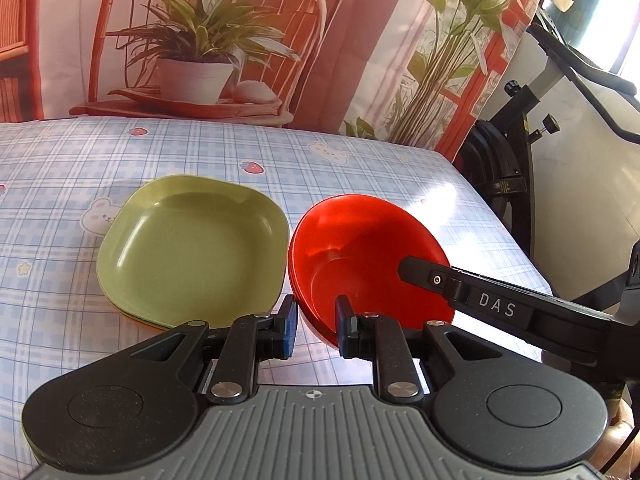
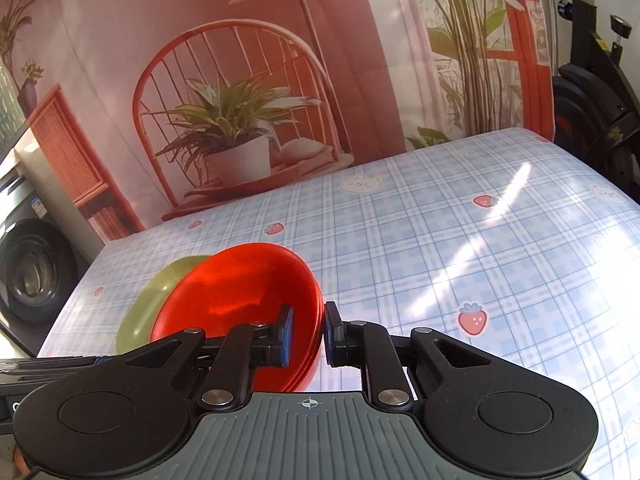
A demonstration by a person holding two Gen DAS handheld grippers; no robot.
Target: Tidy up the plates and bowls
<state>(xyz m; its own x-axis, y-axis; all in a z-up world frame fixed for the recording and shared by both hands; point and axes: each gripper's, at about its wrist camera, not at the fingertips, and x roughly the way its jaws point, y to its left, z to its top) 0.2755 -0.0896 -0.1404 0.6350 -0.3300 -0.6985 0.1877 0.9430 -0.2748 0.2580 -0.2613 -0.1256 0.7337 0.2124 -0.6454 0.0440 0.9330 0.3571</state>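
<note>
Left tongs: my left gripper [image 1: 315, 326] is clamped on the near-left rim of the red bowls [image 1: 360, 256].
Right tongs: my right gripper [image 2: 308, 334] is clenched on the opposite rim of the same stack.
Red bowls: nested rounds (so no long axis), held between both tongs, tilted with the opening facing up and toward the left tongs; whether the base touches the cloth I cannot tell.
Green plates [image 1: 192, 248]: squarish stack lying flat, opening up, just beside the bowls on their left.
Surface: a blue plaid tablecloth [image 1: 60, 160] with strawberries and bunnies, sunlit.
Room: a printed backdrop [image 2: 240, 120] of chair and plant, a washing machine [image 2: 28, 268], an exercise bike [image 1: 520, 152].
</note>
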